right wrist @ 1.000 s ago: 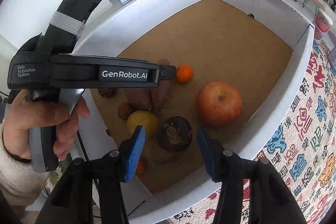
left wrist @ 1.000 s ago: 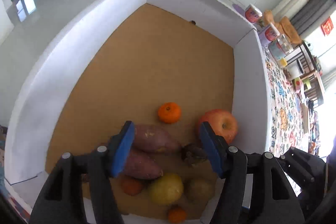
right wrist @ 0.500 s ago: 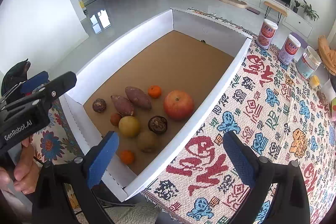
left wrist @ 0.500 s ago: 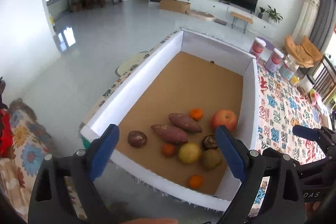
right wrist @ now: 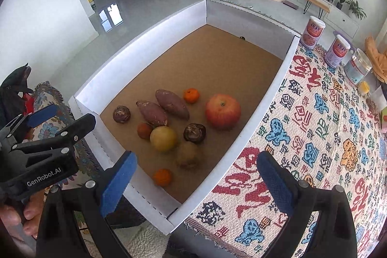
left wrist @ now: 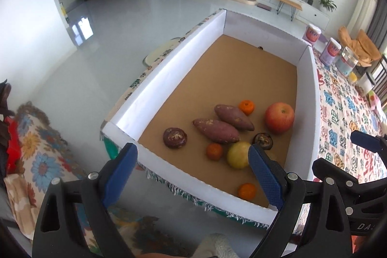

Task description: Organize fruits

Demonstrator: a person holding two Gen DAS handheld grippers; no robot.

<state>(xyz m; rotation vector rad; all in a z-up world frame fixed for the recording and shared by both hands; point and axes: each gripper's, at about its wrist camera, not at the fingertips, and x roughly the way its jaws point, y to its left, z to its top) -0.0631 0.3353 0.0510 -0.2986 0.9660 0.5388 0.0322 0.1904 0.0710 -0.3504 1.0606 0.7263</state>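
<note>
A white box with a brown floor holds the fruit at its near end. There is a red apple, two sweet potatoes, a yellow round fruit, several small oranges, two dark round fruits and a brown kiwi. My left gripper is open and empty, held above the box's near edge. My right gripper is open and empty, above the box's near right corner.
A patterned cloth covers the table right of the box. Two pink-labelled cans and a jar stand at its far end. A flowered cloth lies to the left. The far half of the box floor is bare.
Both grippers have pulled back and up, away from the fruit, and opened wider. The whole box now shows in both views. The fruits have not moved.
</note>
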